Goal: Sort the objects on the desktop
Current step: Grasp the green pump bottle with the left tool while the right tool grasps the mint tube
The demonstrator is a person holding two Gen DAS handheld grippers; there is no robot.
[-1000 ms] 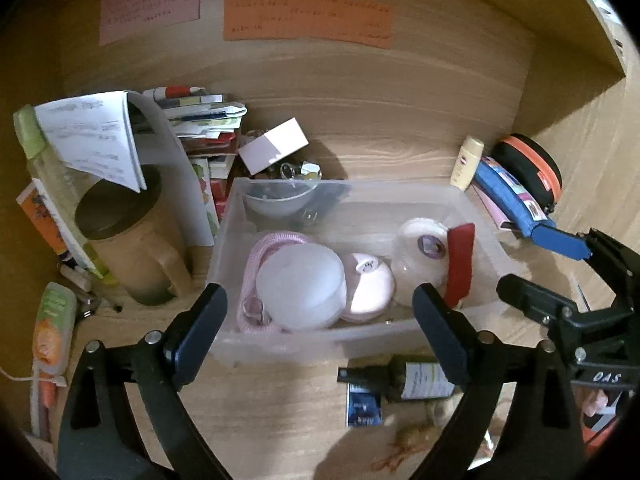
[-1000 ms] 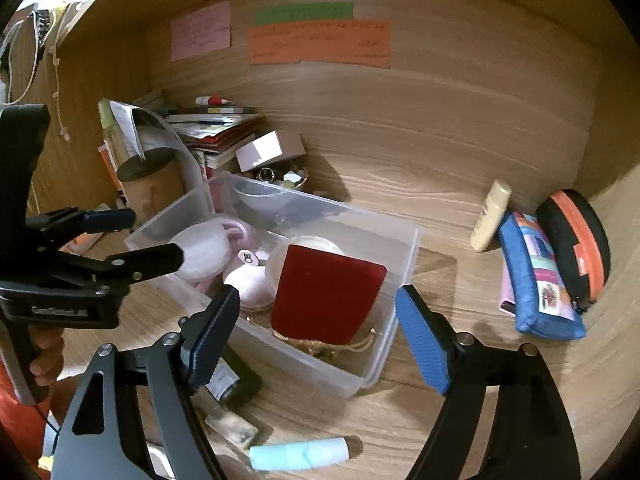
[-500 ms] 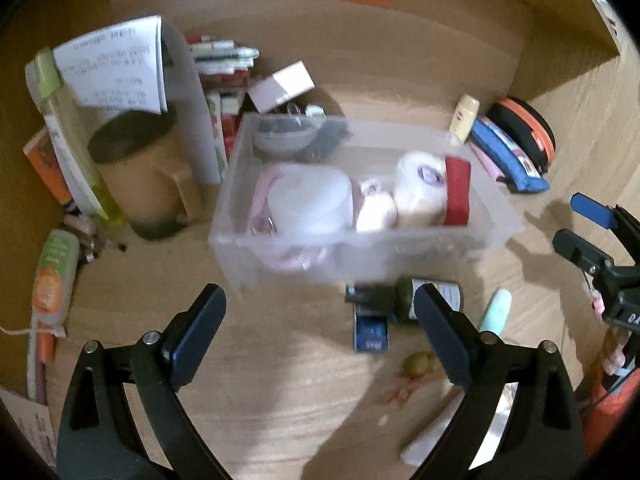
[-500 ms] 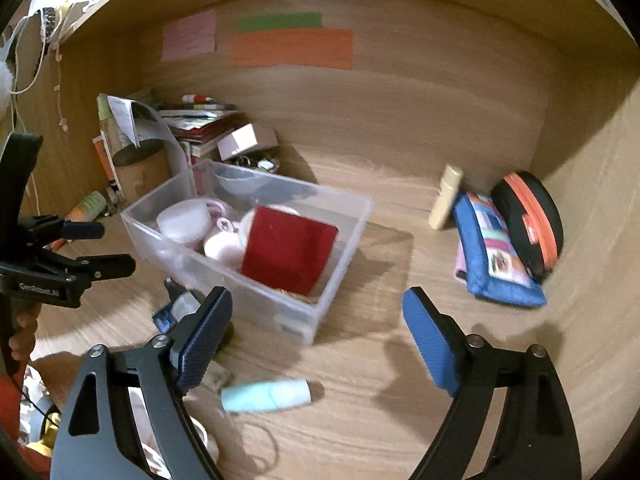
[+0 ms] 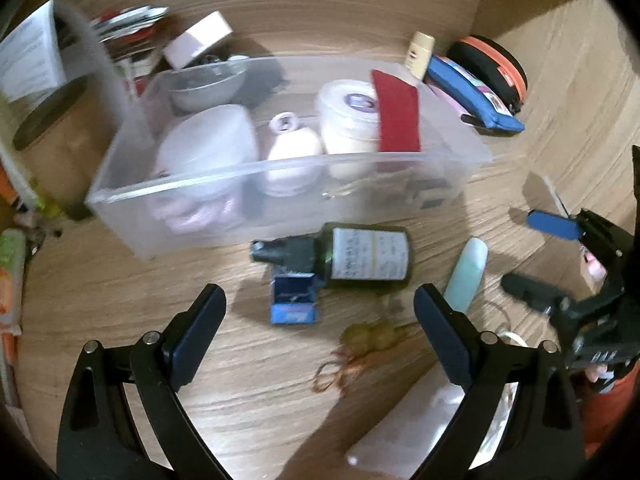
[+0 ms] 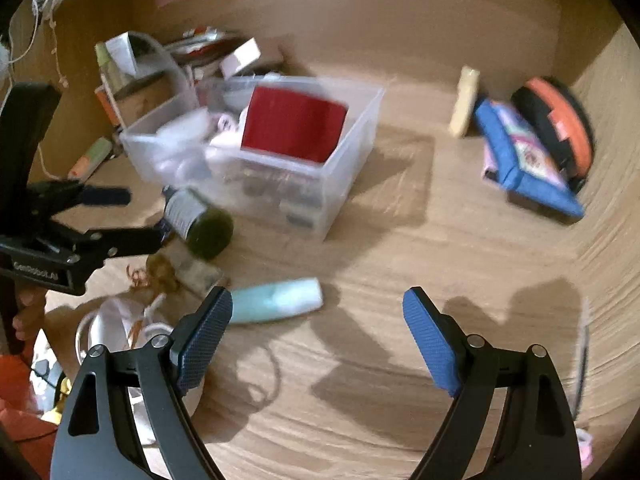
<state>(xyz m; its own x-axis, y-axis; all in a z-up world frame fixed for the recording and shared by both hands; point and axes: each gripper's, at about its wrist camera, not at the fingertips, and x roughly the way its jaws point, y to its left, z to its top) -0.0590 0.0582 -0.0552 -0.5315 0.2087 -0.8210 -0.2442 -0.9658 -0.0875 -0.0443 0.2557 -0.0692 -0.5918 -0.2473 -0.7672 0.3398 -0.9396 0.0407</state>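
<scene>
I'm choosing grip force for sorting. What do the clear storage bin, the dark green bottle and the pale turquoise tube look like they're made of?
Clear storage bin: looks like thin translucent plastic; contents show through its frosted walls.
Dark green bottle: probably glass, dark and glossy, with a white paper label and a black cap; the blur leaves hard plastic possible.
Pale turquoise tube: likely soft matte plastic, with no shine.

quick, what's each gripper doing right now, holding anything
Left gripper: open, holding nothing.
Right gripper: open, holding nothing.
</scene>
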